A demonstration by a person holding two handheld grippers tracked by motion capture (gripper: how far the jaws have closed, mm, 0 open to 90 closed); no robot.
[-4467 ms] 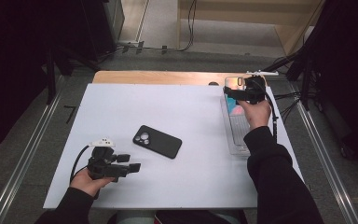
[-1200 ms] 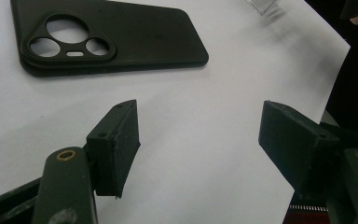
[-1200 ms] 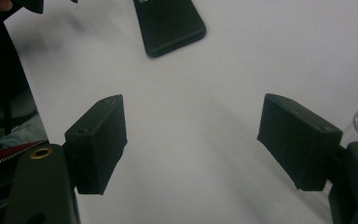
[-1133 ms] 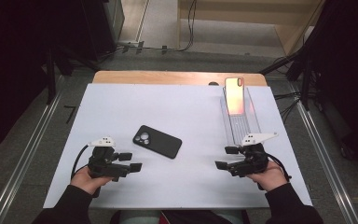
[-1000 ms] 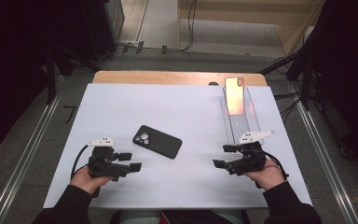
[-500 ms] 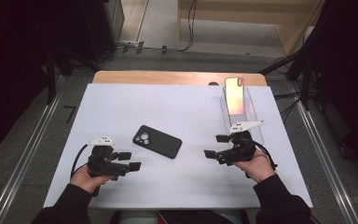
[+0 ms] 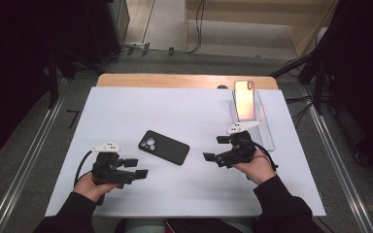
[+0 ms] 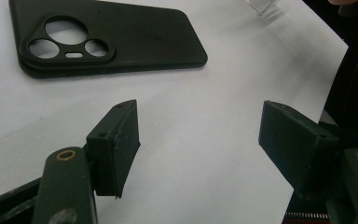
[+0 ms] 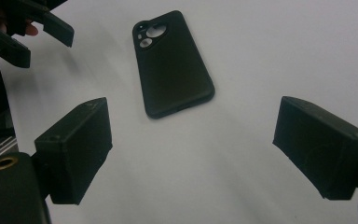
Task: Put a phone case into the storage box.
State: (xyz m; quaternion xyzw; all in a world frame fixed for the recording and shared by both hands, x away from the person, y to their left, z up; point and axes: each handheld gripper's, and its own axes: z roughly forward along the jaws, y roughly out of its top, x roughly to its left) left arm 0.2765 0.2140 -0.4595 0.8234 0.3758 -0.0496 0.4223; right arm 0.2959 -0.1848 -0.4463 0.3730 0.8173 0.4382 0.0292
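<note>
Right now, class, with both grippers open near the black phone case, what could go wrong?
1. The black phone case lies flat on the white table; the right gripper might push it along rather than lift it.
2. The phone leaning in the clear stand could topple if that arm swings back.

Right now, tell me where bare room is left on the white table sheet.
Free: the wide far-left stretch of the white table sheet beyond the black phone case, and the near strip between left gripper and right gripper. Crowded: the far-right corner, where the clear stand holds an orange-backed phone.
</note>
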